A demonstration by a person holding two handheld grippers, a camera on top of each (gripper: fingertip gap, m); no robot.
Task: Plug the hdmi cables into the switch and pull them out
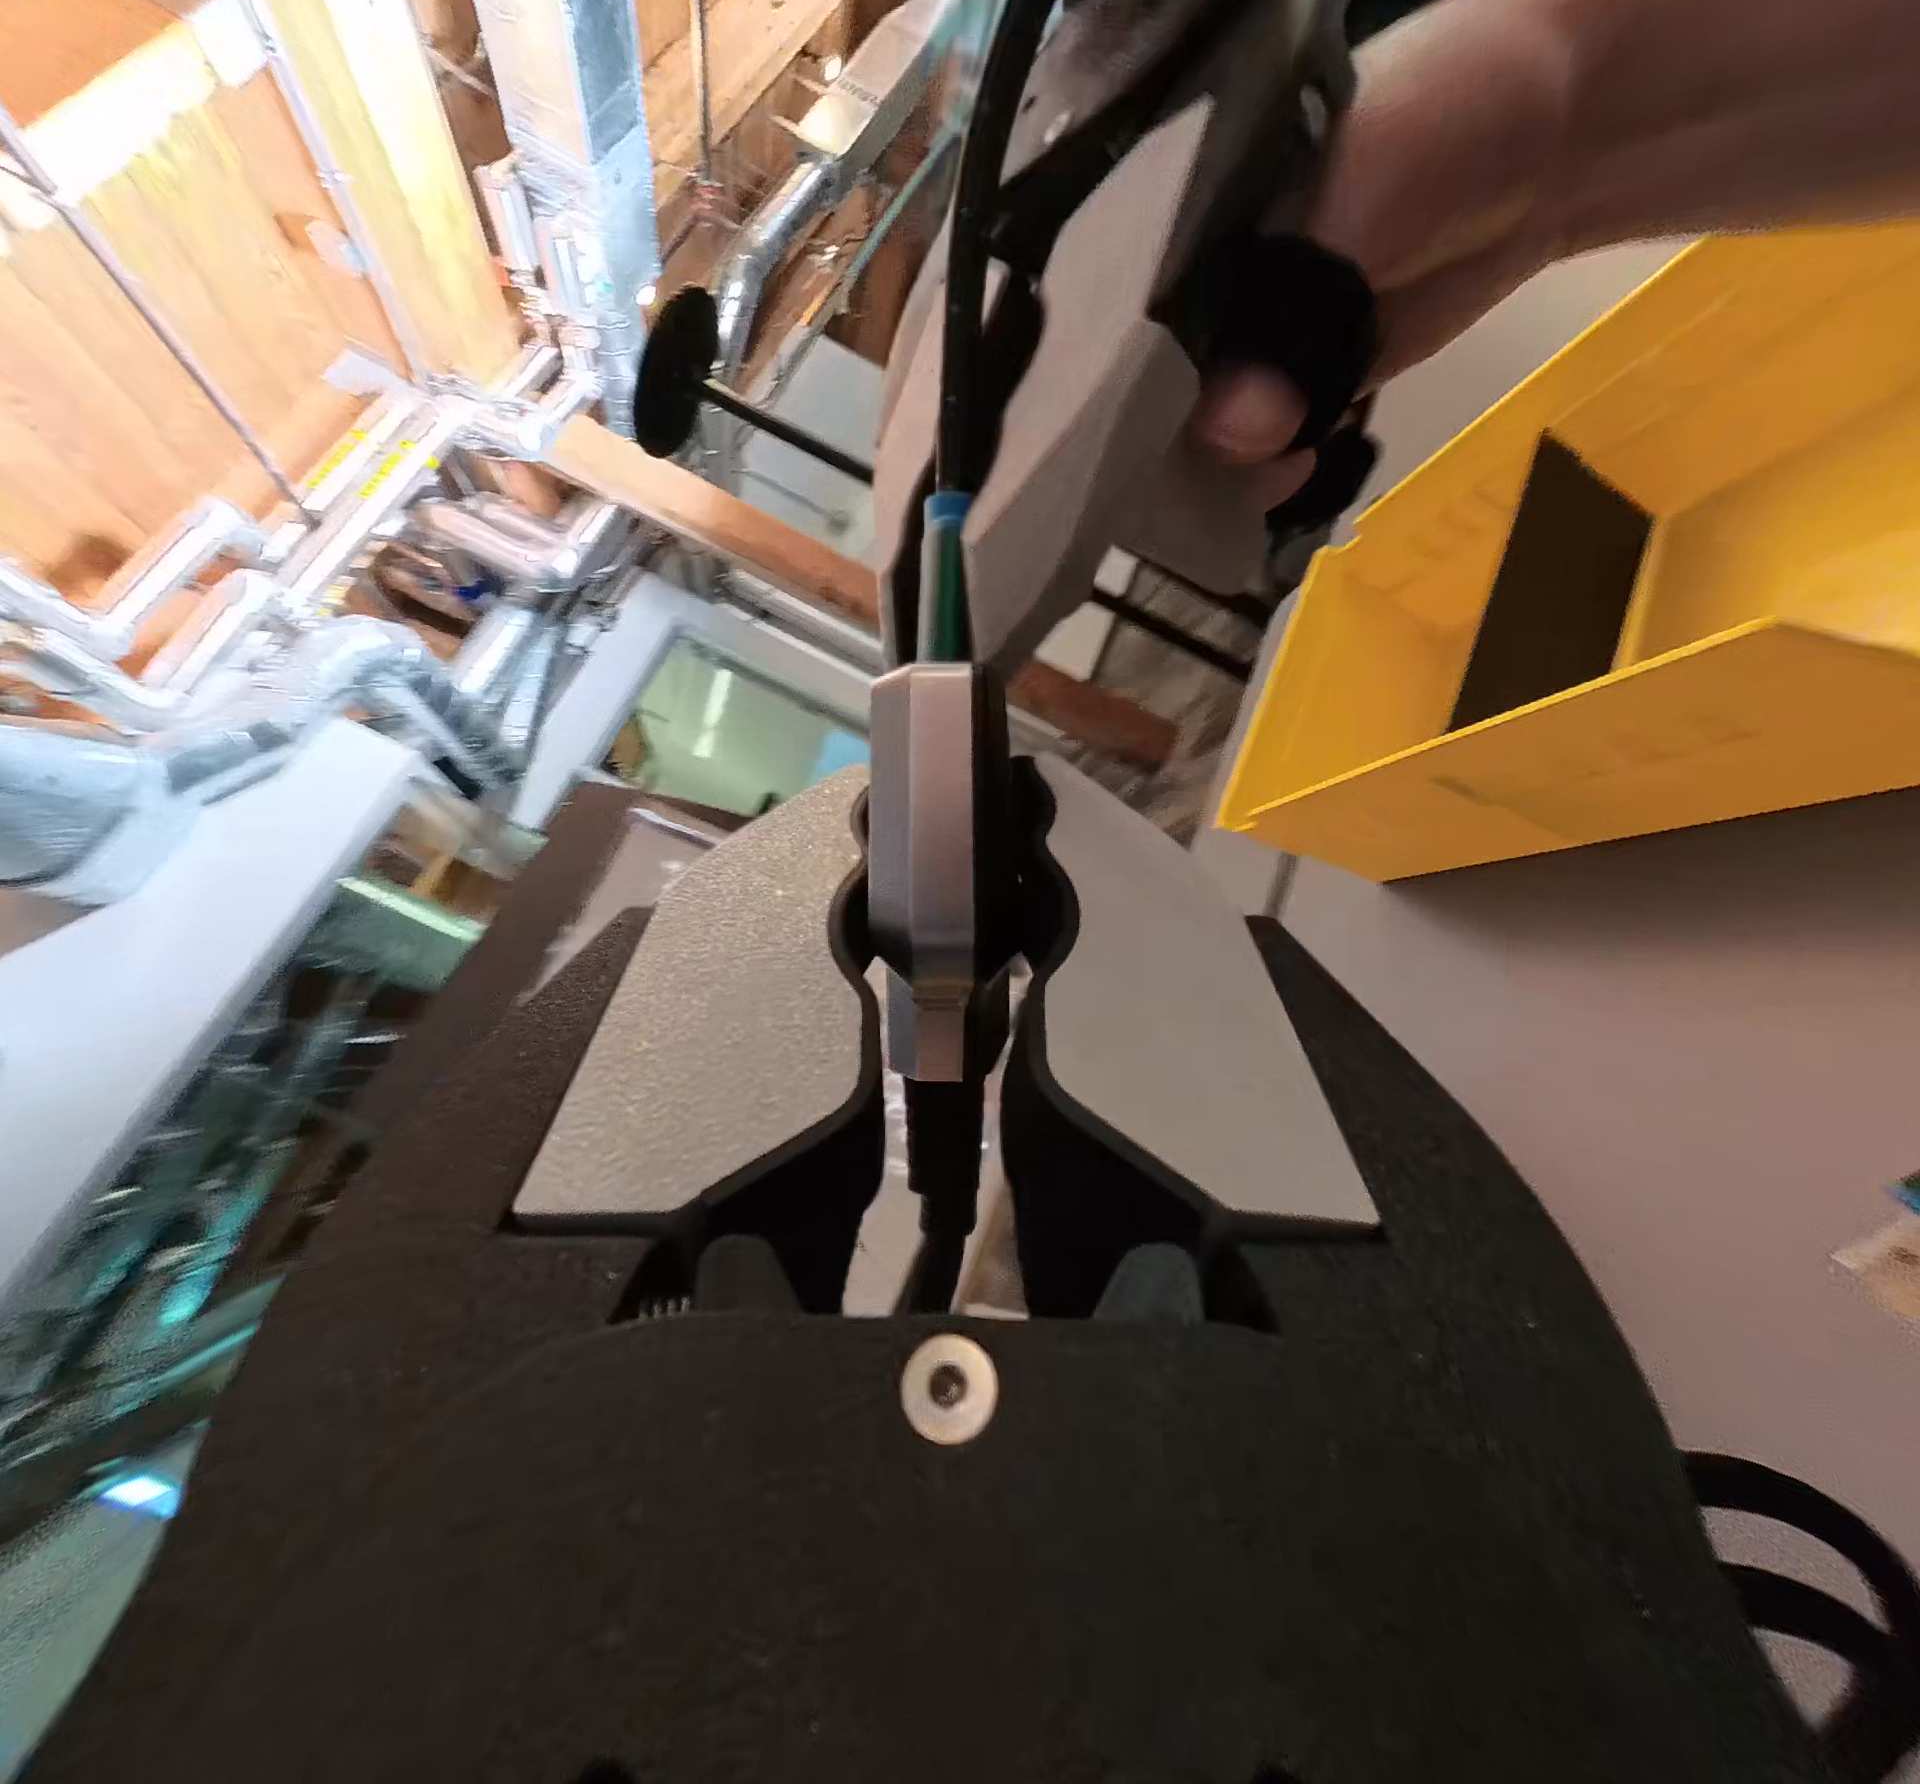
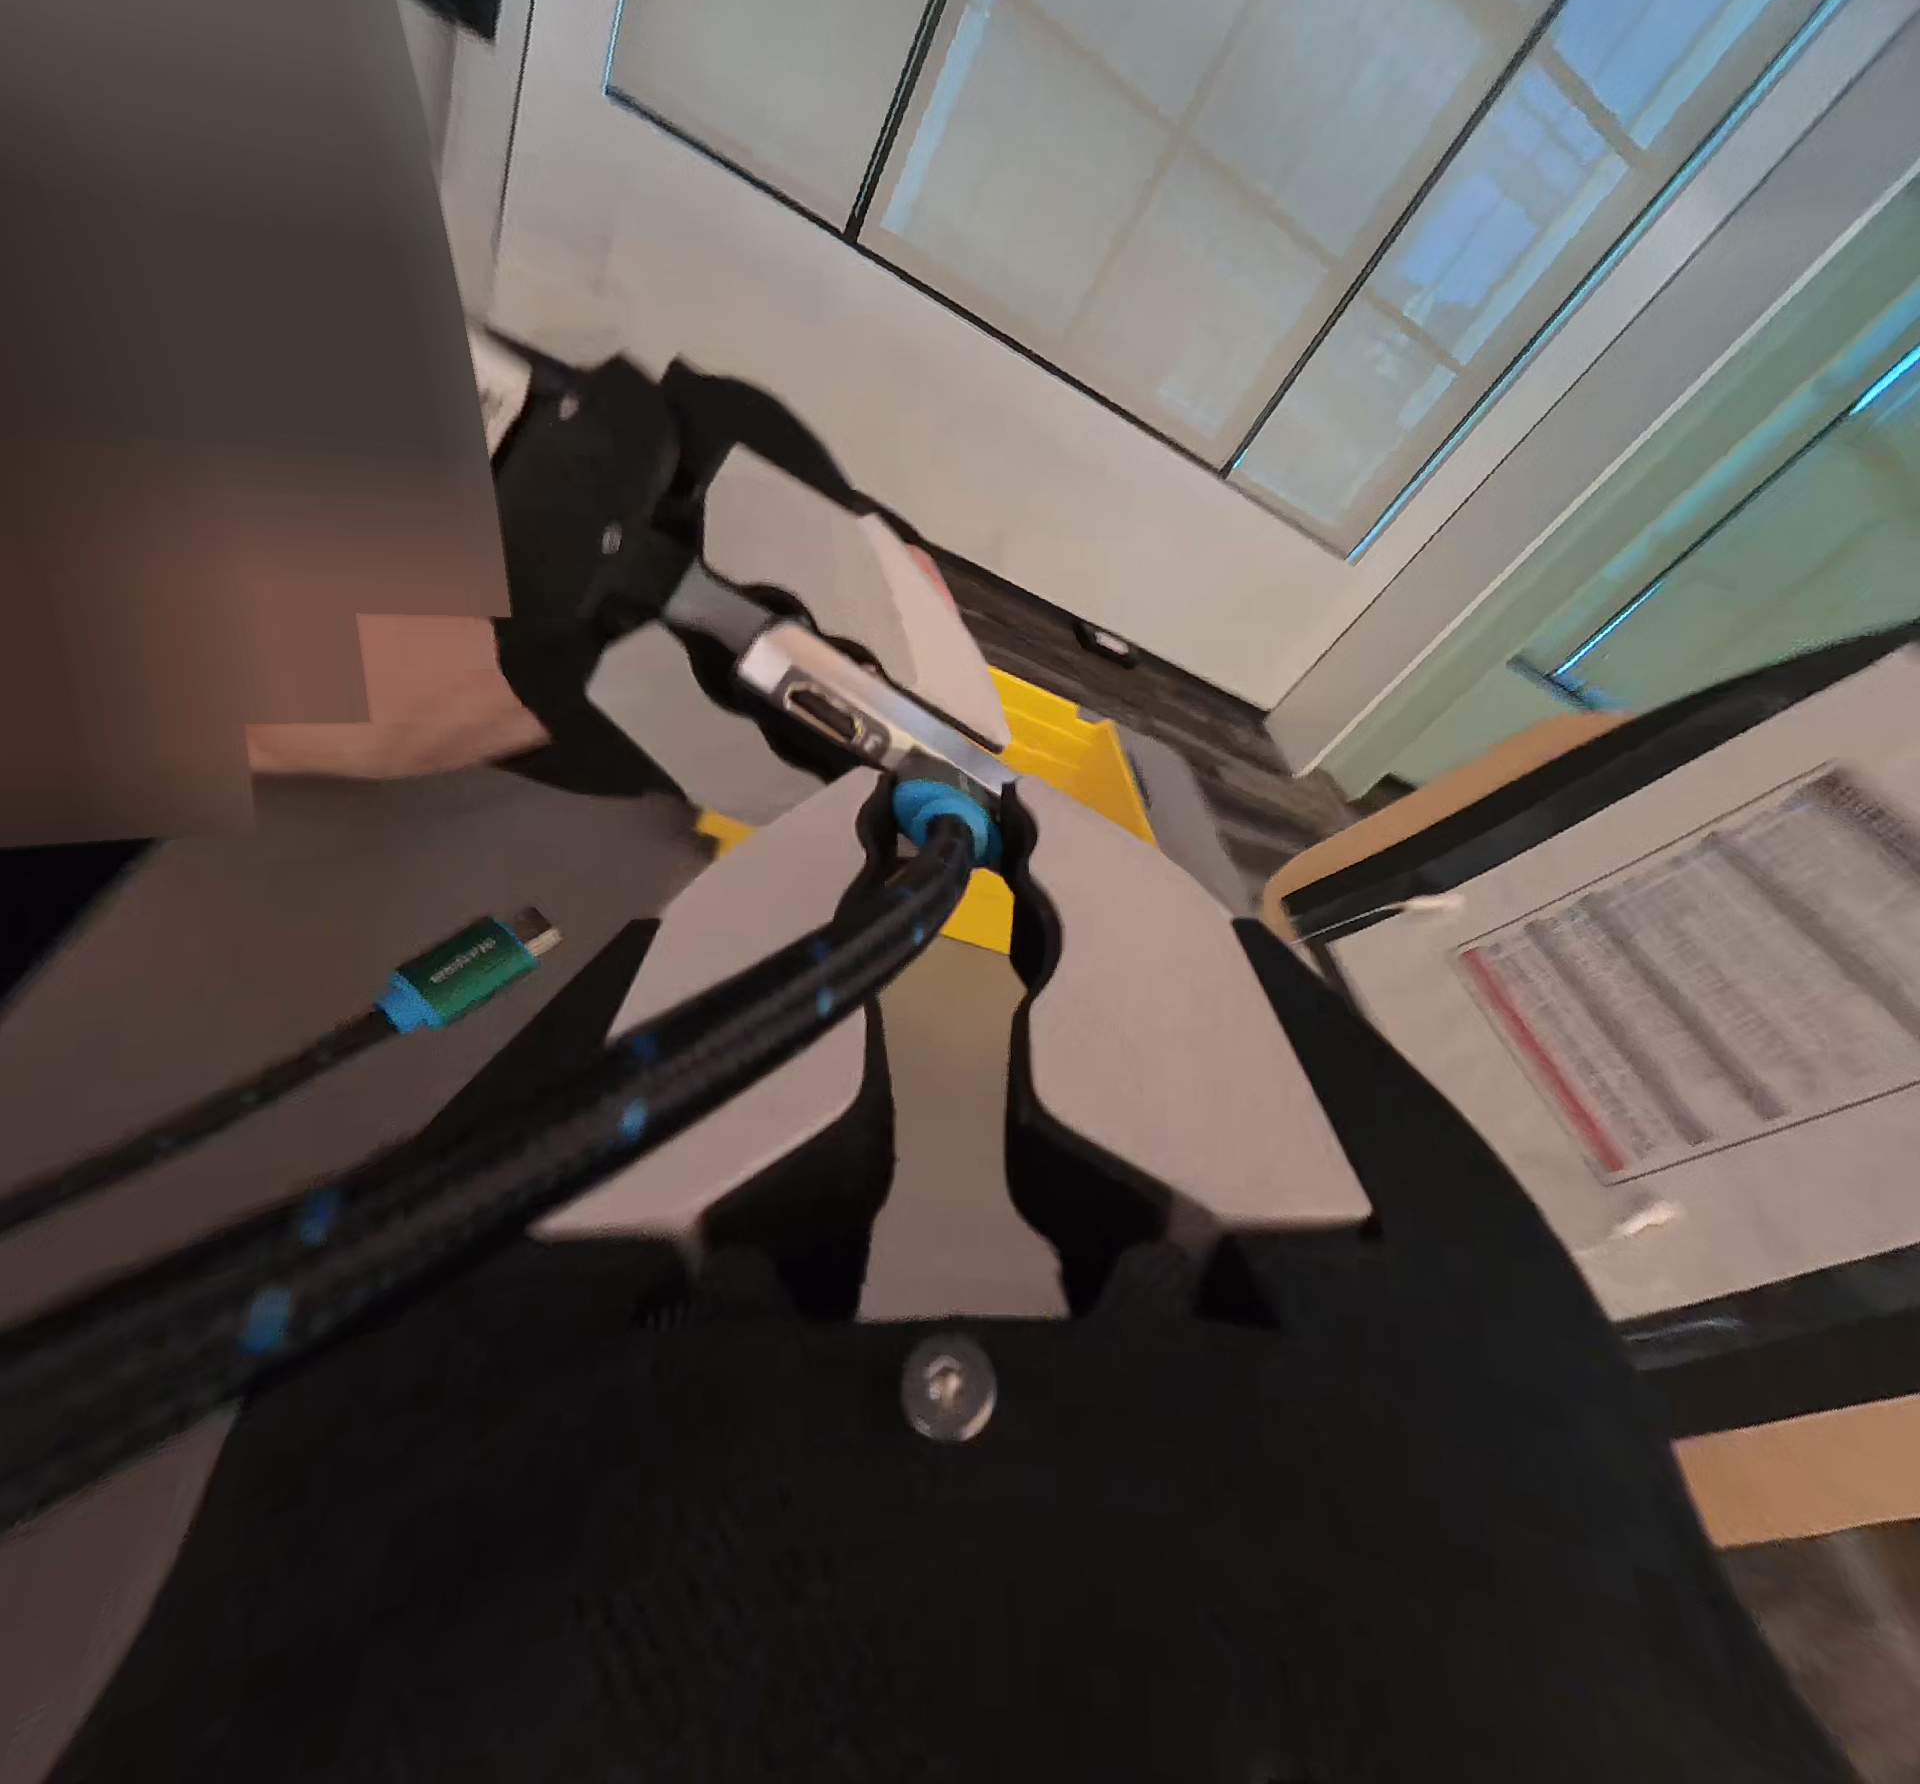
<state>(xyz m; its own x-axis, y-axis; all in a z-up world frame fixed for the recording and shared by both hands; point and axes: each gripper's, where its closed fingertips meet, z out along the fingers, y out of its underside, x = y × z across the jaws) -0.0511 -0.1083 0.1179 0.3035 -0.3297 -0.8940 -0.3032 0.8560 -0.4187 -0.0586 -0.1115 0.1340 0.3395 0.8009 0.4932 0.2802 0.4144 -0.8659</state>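
Observation:
My left gripper [image 1: 940, 799] is shut on the silver HDMI switch [image 1: 920, 851] and holds it in the air. The switch's own black lead [image 1: 935, 1204] runs back between the fingers. My right gripper [image 2: 945, 815] is shut on an HDMI plug with a blue collar [image 2: 935, 815], its tip at the switch [image 2: 862, 695]. In the left wrist view this green plug [image 1: 943, 591] meets the switch's far end; I cannot tell how deep it sits. One empty port [image 2: 821, 704] faces me. A second cable with a green plug [image 2: 468, 967] lies loose on the table.
A yellow plastic bin [image 1: 1558, 695] stands on the grey table [image 1: 1662, 1111] behind the switch, and also shows in the right wrist view [image 2: 1049, 726]. A person's hand [image 1: 1558, 124] holds the right gripper. A printed sheet [image 2: 1662, 986] lies to the right. Glass doors [image 2: 1143, 176] stand beyond.

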